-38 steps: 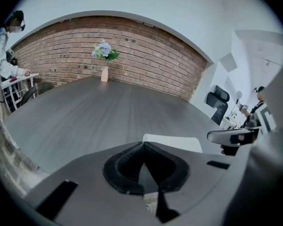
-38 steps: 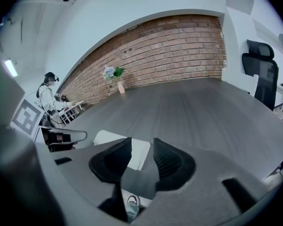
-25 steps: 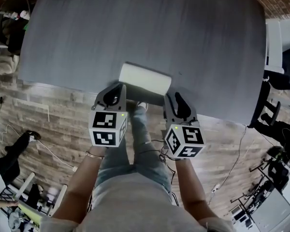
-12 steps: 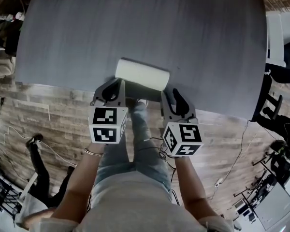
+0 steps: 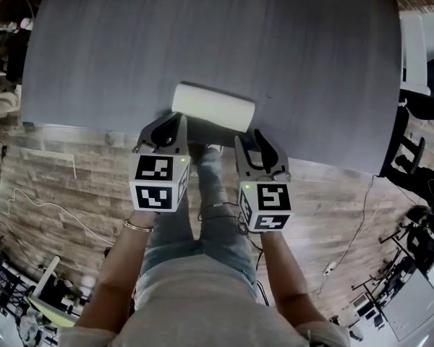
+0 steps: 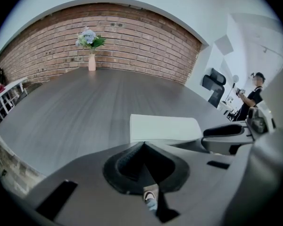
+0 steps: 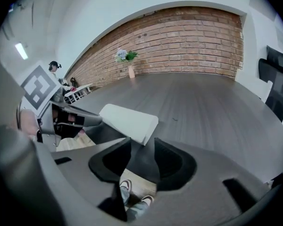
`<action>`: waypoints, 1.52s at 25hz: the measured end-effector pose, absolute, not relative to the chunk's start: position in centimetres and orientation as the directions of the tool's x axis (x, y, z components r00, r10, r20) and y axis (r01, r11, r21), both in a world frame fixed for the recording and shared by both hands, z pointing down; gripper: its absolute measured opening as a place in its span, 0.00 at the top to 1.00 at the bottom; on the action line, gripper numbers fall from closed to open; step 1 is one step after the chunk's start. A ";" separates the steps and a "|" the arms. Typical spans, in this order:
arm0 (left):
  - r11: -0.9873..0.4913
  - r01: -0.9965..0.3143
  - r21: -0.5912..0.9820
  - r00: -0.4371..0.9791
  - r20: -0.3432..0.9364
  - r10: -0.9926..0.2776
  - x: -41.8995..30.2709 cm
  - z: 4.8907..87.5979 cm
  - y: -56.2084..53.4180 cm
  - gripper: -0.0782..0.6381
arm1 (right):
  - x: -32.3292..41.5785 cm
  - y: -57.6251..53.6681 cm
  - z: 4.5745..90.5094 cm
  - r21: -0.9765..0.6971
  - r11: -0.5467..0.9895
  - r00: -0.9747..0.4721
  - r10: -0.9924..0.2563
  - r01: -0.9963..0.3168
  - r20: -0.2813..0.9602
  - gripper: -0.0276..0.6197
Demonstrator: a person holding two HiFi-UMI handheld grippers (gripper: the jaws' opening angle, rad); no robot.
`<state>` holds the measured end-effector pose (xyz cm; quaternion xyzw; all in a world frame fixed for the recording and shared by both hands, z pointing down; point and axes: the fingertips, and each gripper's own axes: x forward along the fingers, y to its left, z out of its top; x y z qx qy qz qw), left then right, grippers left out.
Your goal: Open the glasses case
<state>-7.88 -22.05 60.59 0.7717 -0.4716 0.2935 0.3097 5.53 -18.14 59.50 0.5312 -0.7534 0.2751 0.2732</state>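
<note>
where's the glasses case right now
In the head view the glasses case lies mid-frame on the grey table, by its near edge, just ahead of the left gripper and right gripper.

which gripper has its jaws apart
The right gripper: its jaws stand apart, just opened further, nothing between them. On the left gripper the tips meet.

One glasses case (image 5: 213, 108), one table (image 5: 311, 63), one far vase of flowers (image 6: 91, 61) and two grippers, the left gripper (image 5: 181, 123) and the right gripper (image 5: 248, 140), are counted.
</note>
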 end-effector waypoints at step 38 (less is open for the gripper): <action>-0.370 -0.893 0.255 0.414 0.788 -0.455 -8.2 60.6 -22.0 0.88 | 5.3 -21.8 56.3 0.052 0.324 -0.214 -0.728 -0.945 0.652 0.73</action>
